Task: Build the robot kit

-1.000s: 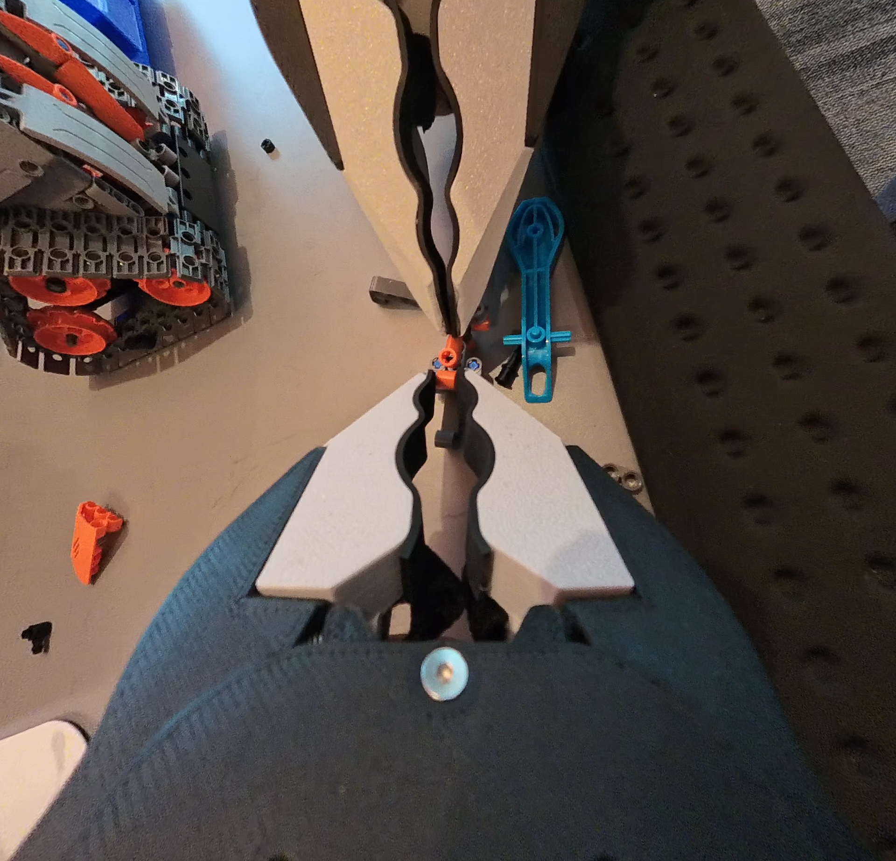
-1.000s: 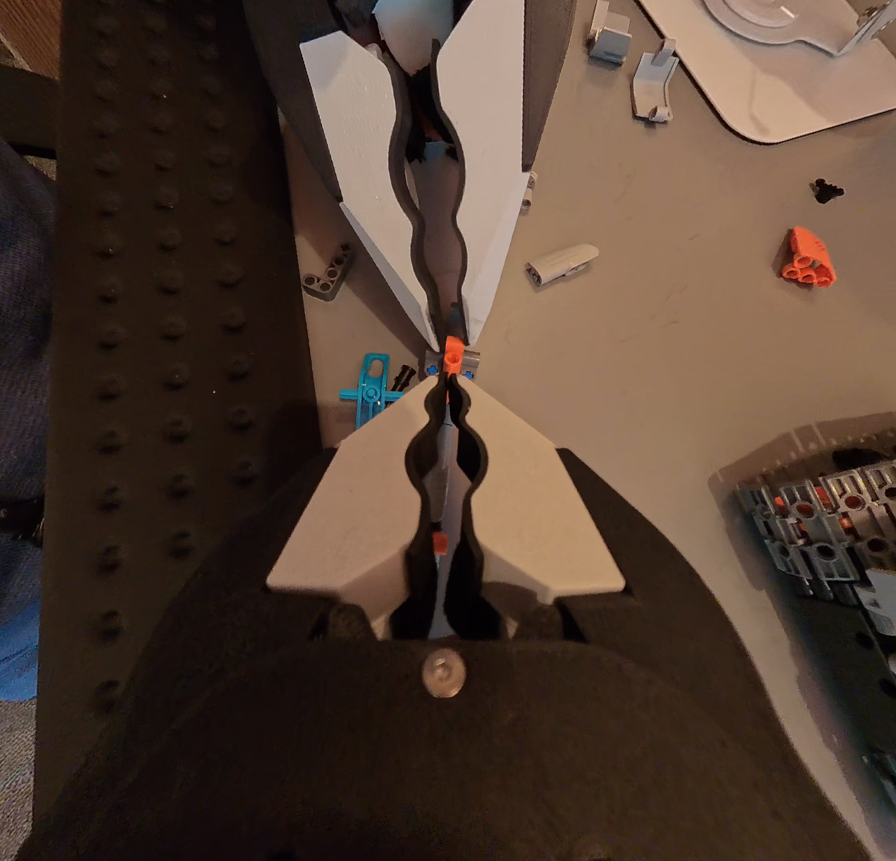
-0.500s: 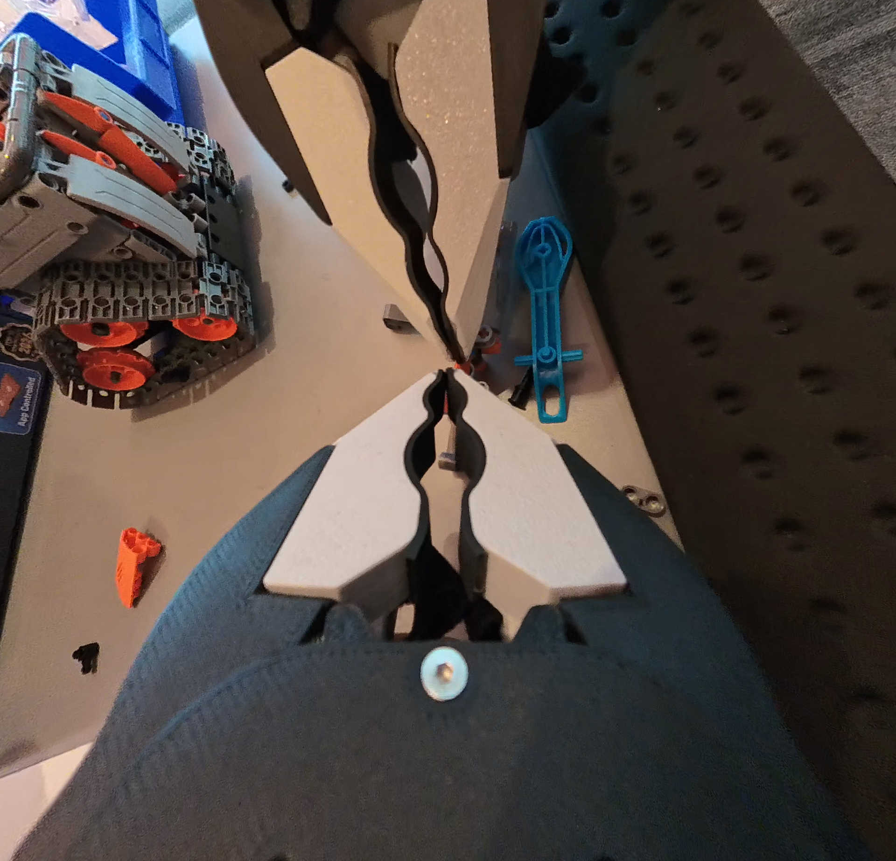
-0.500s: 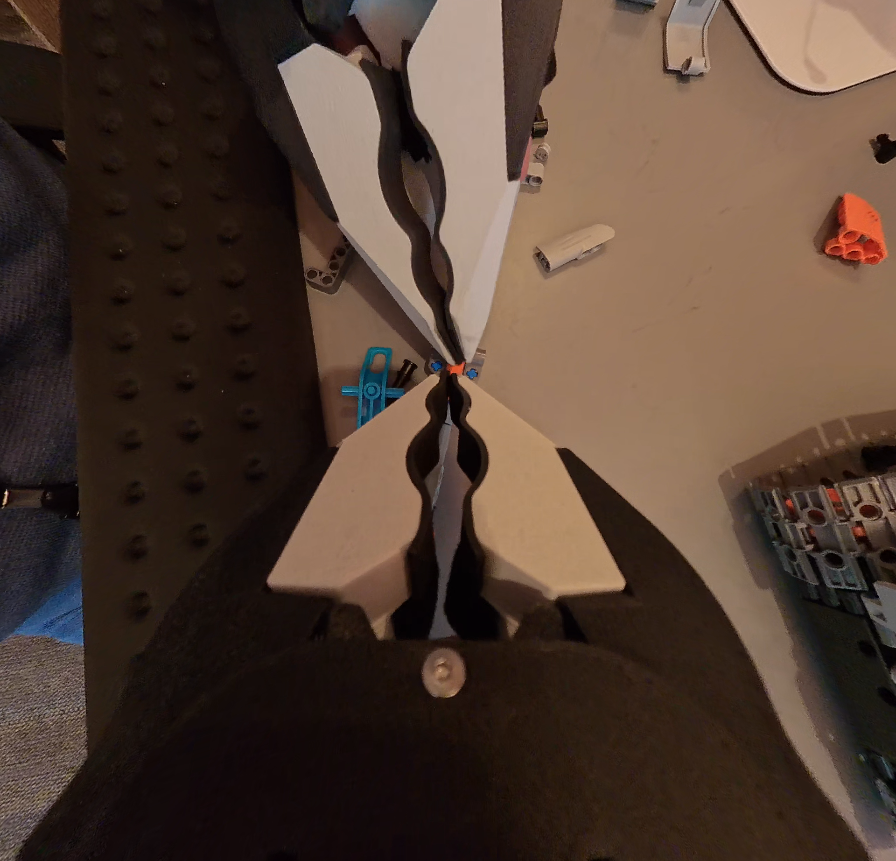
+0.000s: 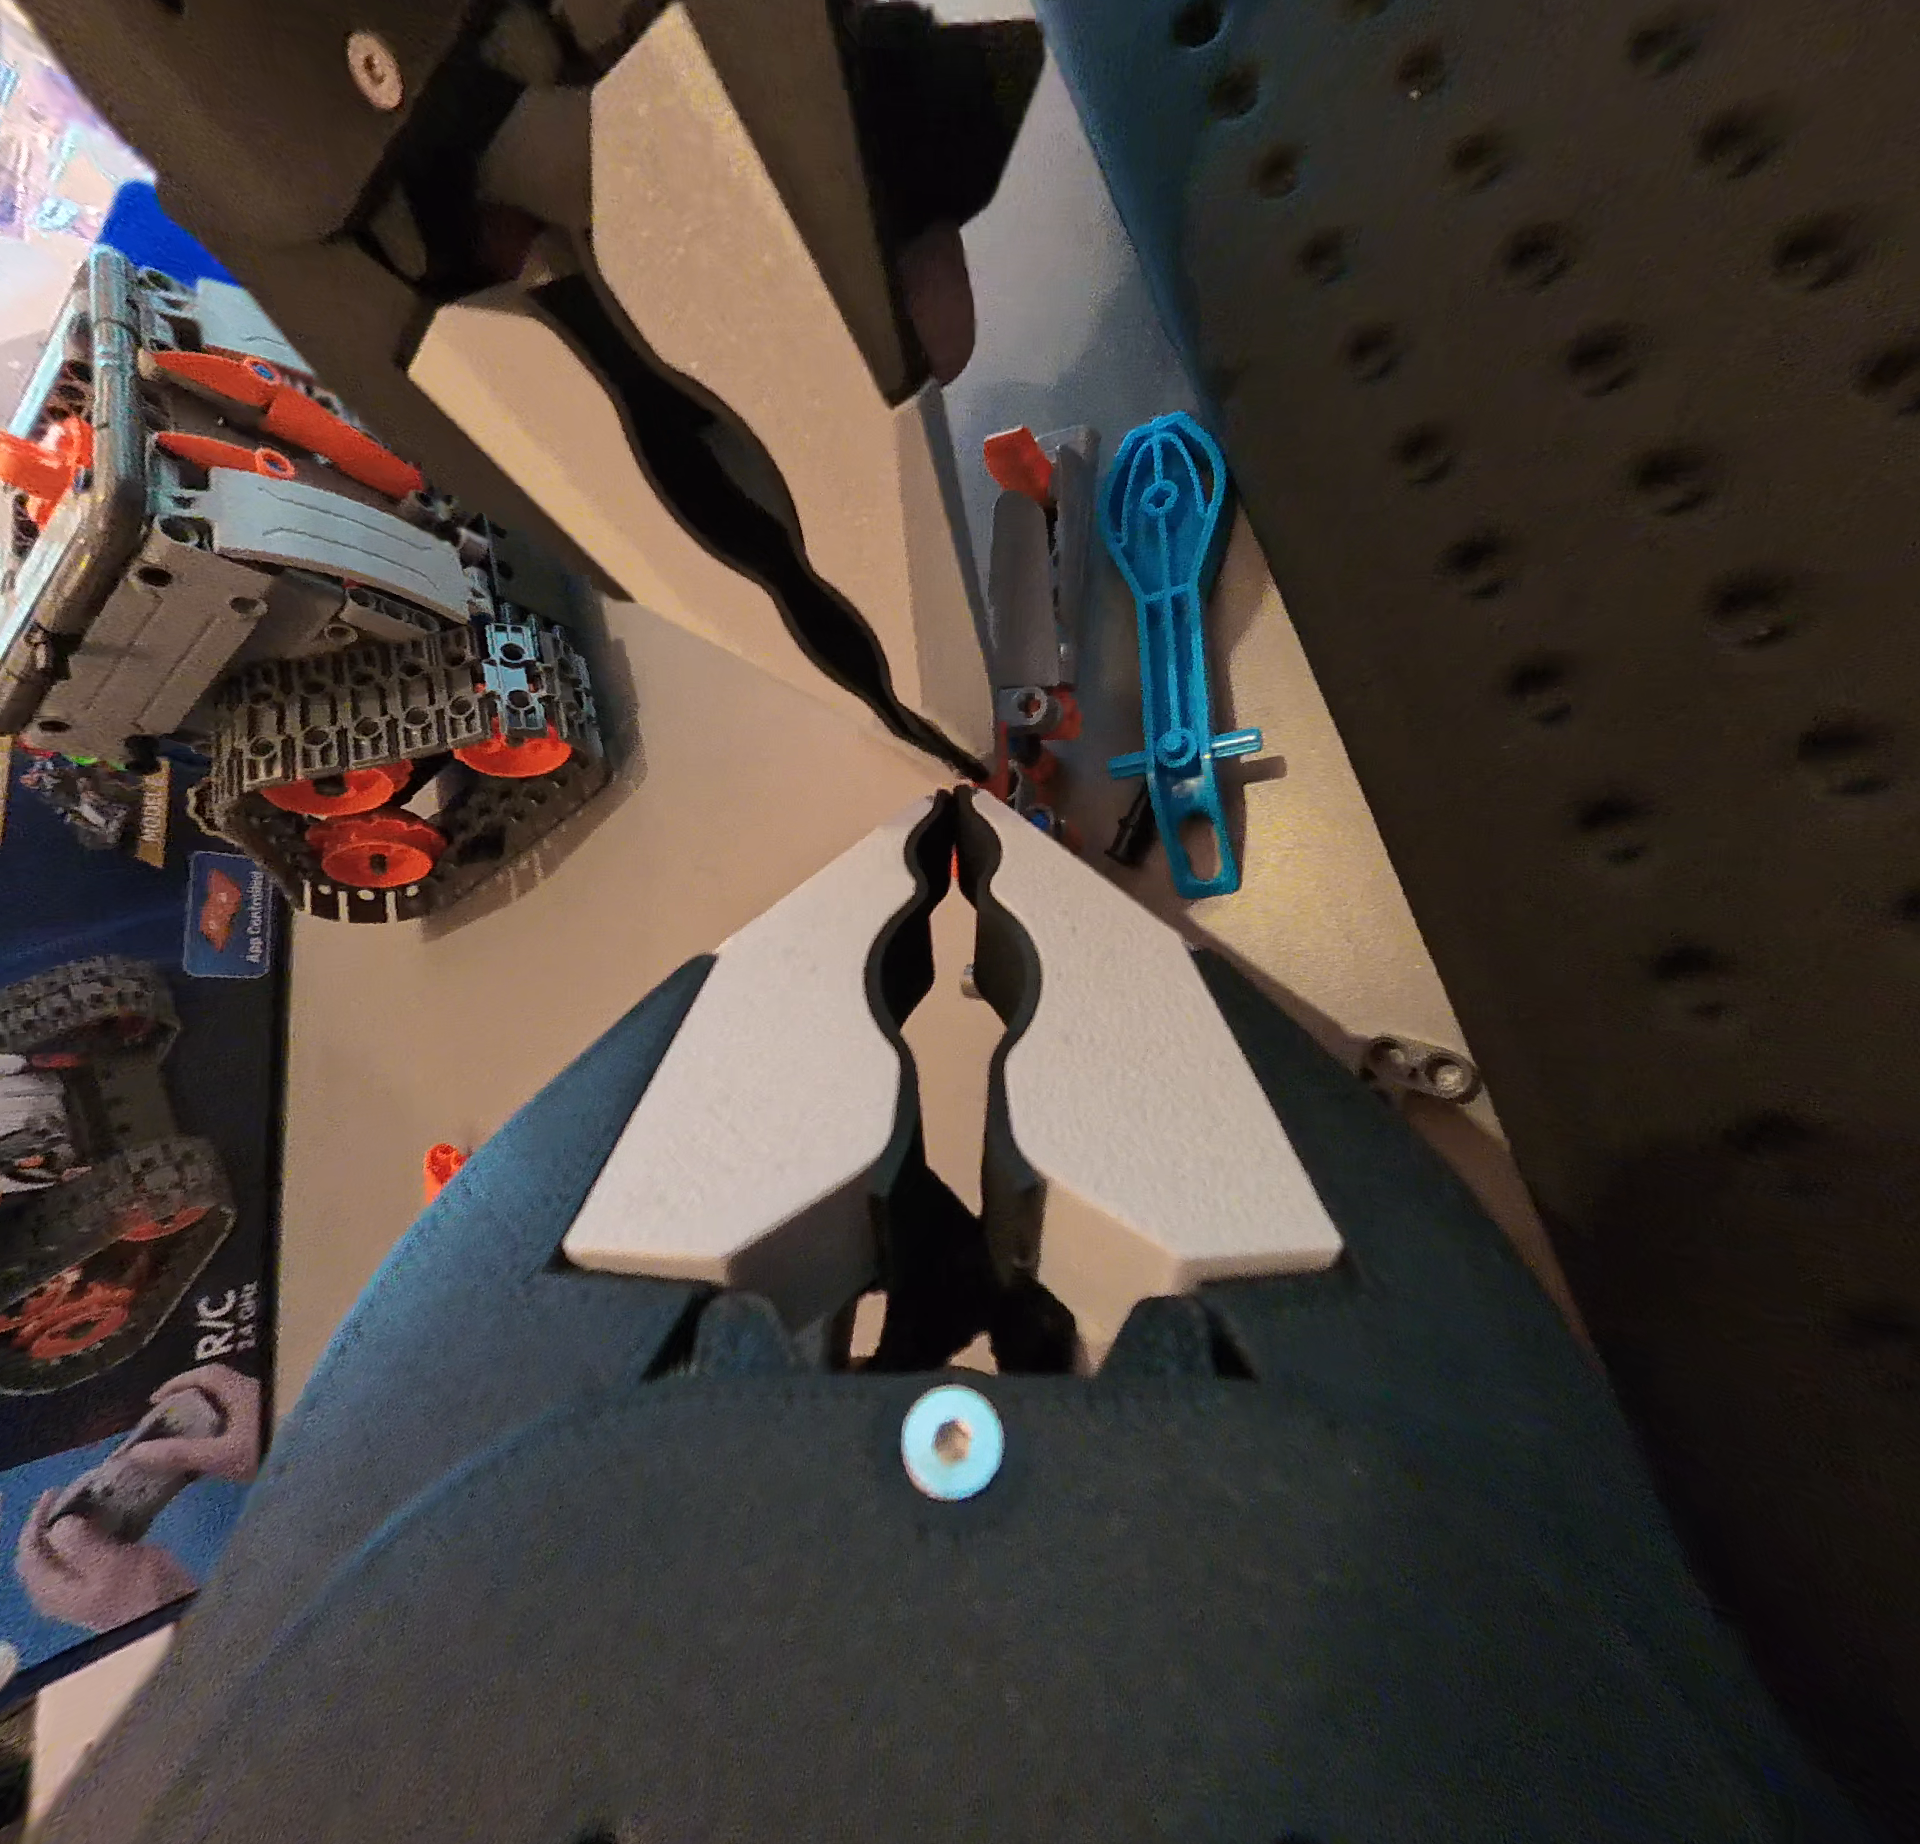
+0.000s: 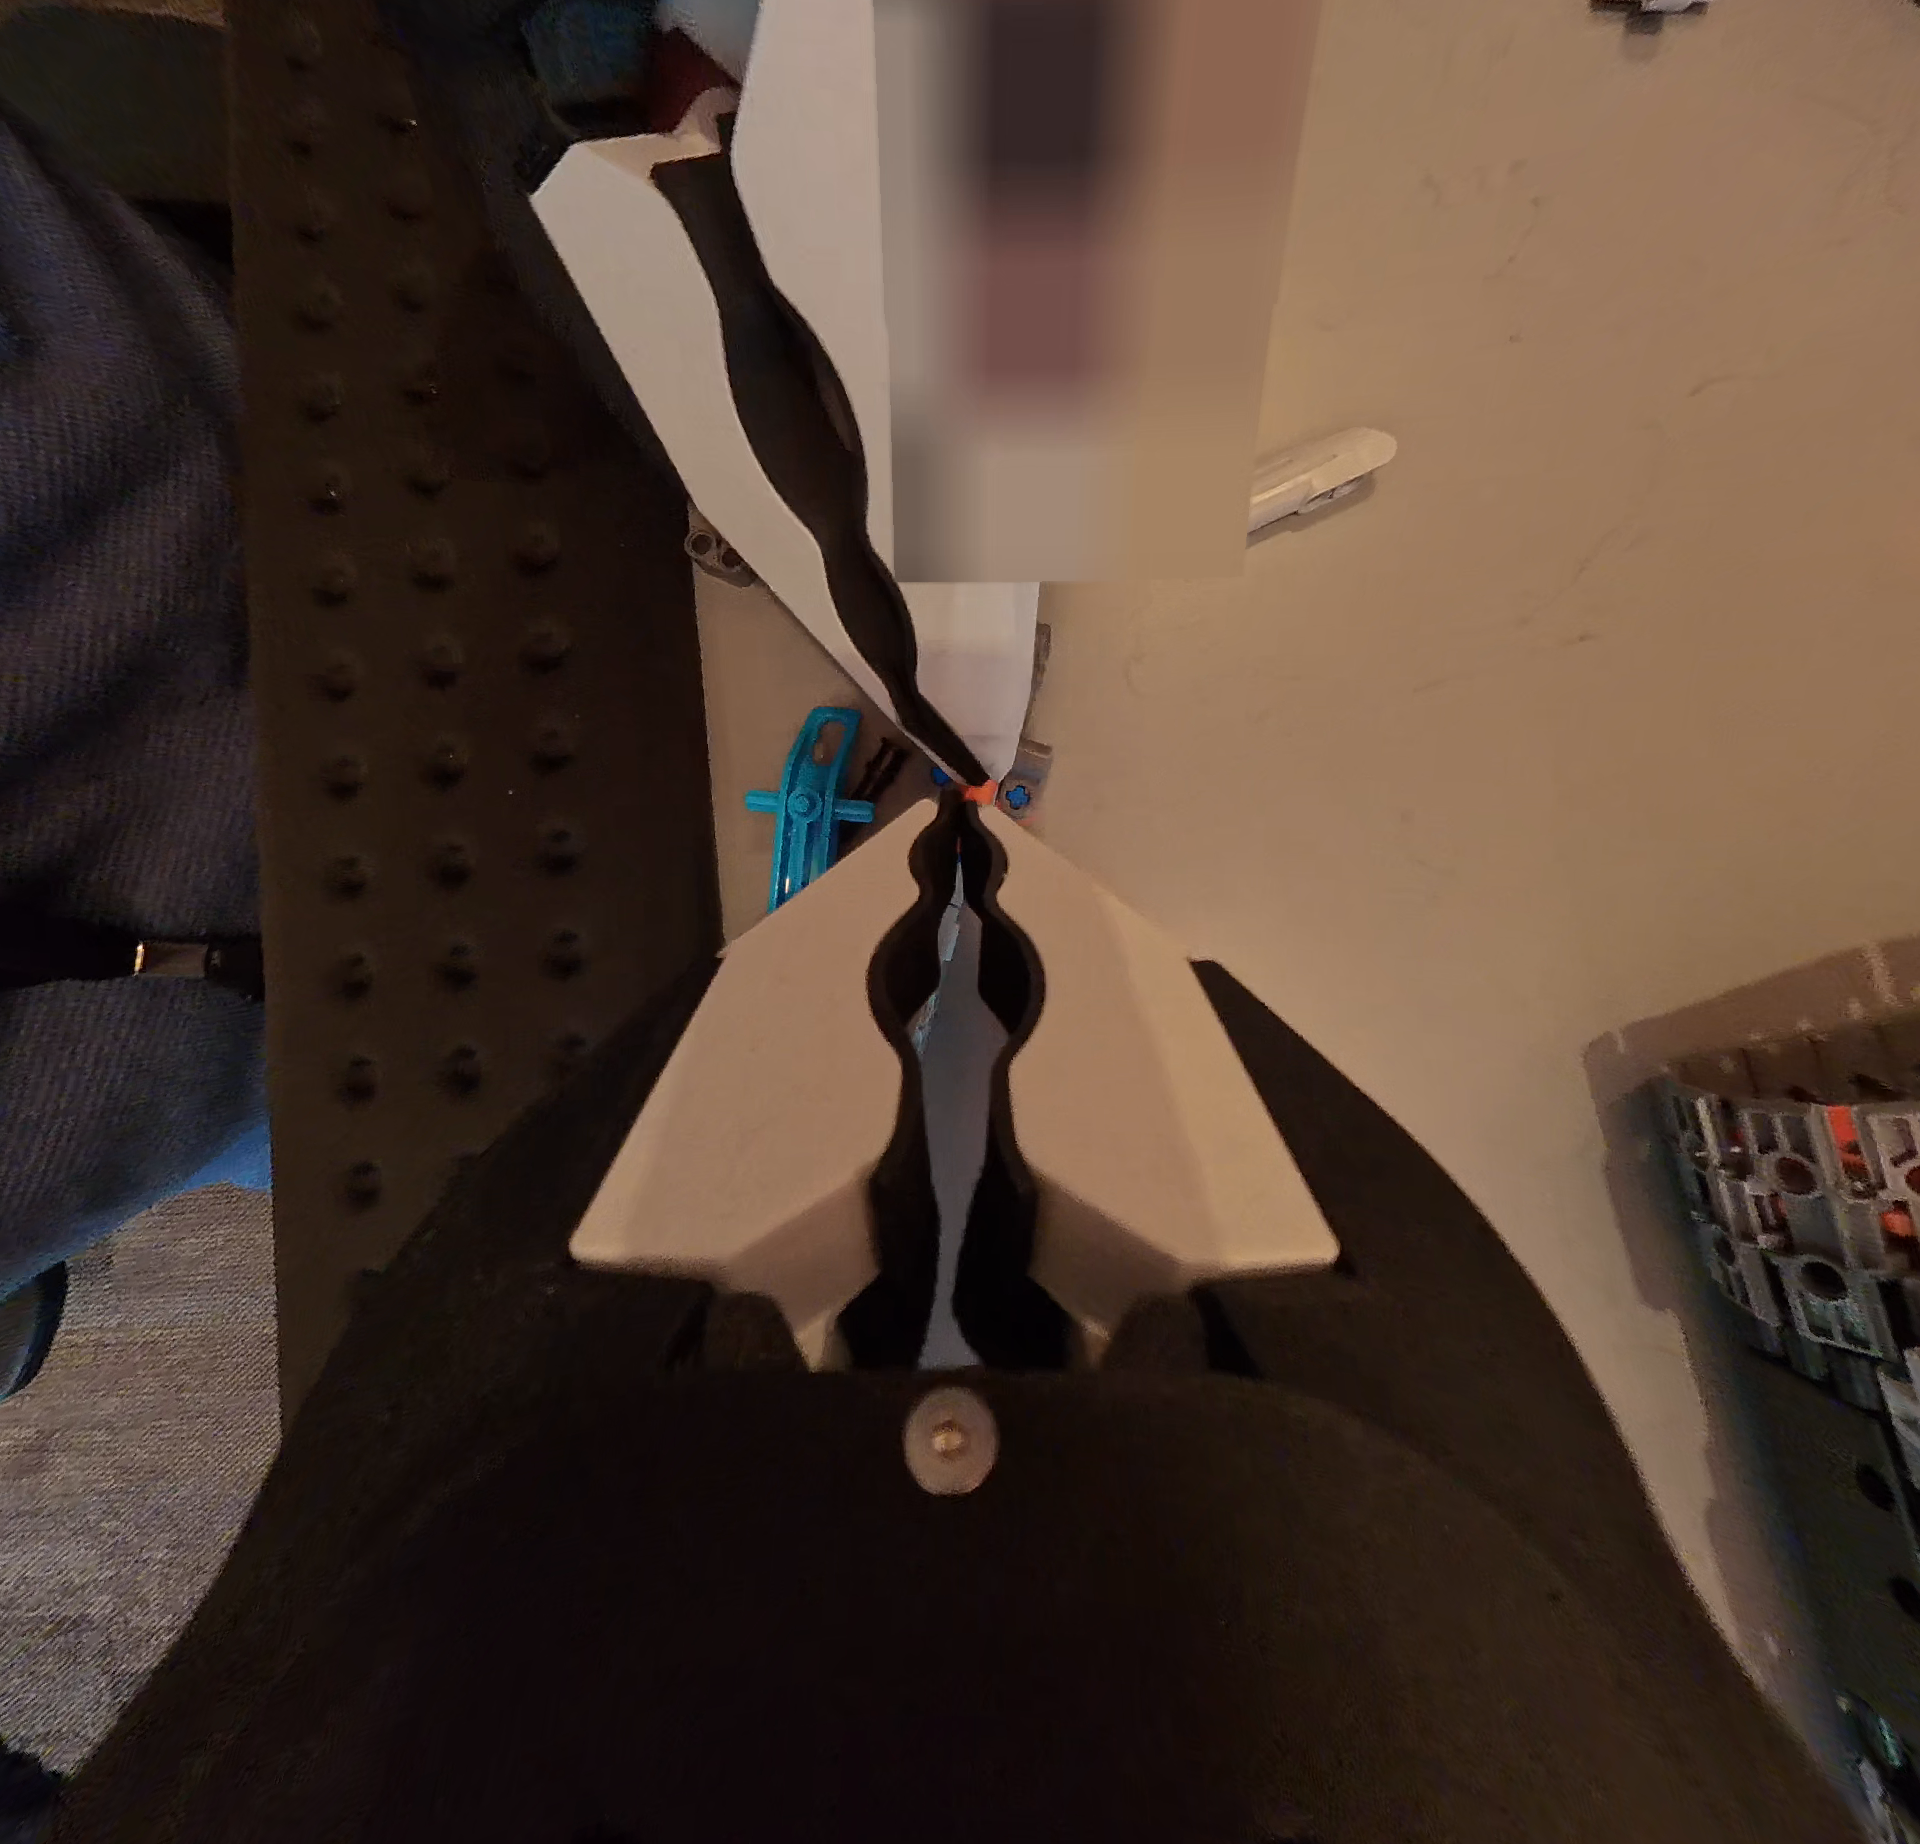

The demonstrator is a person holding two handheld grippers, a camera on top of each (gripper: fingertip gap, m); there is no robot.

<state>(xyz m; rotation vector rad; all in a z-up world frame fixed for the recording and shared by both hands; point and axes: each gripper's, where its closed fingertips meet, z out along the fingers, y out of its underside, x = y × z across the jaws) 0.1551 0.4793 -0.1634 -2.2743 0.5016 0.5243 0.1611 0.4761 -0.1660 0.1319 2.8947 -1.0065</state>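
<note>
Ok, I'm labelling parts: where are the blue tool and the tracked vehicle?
blue tool (image 5: 1169, 641): left wrist view, middle of its shaft.
tracked vehicle (image 5: 395, 714): left wrist view, grey tread above the orange wheels.

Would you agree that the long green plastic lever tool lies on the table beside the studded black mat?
Not quite: the left wrist view shows the long plastic lever tool is blue, not green. It does lie on the table beside the studded black mat.

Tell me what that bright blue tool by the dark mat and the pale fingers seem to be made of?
The blue tool looks like moulded hard plastic: uniform glossy colour, thin open ribs. The pale fingers of the left gripper look like matte, grainy plastic, perhaps 3D-printed, judging by the speckled surface; their wavy dark inner lining seems a softer rubber or foam, though that is uncertain.
</note>
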